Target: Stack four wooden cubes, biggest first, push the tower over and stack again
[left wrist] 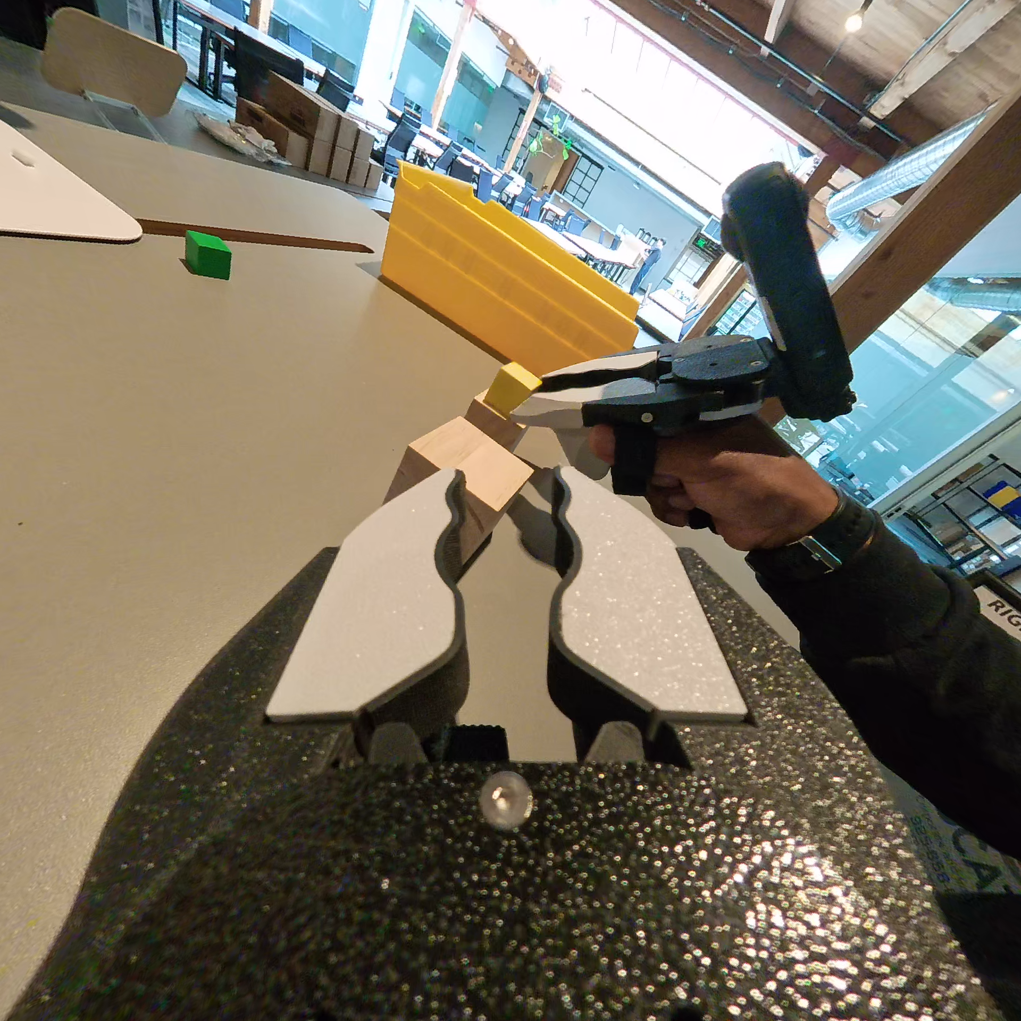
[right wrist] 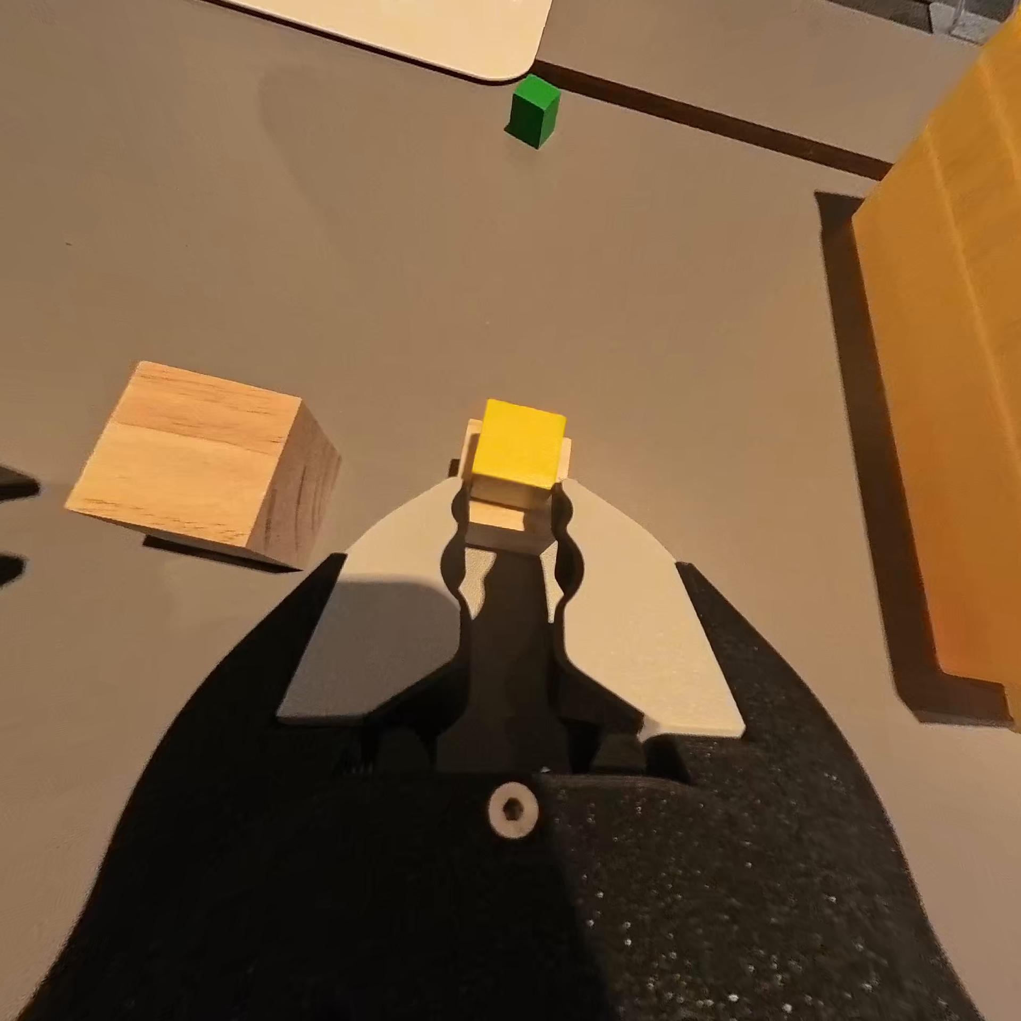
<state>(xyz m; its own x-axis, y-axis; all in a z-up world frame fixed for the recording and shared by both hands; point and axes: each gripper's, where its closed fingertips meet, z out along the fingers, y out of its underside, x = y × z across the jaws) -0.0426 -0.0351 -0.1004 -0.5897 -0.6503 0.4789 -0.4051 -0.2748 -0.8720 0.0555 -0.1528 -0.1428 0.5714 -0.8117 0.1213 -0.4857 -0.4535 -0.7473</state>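
Progress: I judge we're mid-stack; nothing sits on the big cube (right wrist: pixel 204 469) yet.
Right gripper (right wrist: pixel 511 500): I have it narrowed around a small natural cube (right wrist: pixel 500 516), with the yellow cube (right wrist: pixel 519 450) resting on top of that.
Left gripper (left wrist: pixel 505 486): jaws partly apart, holding nothing, just beside the big cube.
Green cube (right wrist: pixel 533 112): alone, well apart, near the white board (right wrist: pixel 442 33).
Left to do: four-cube tower, topple, restack.
Yellow bin (left wrist: pixel 497 276): contents hidden from me.
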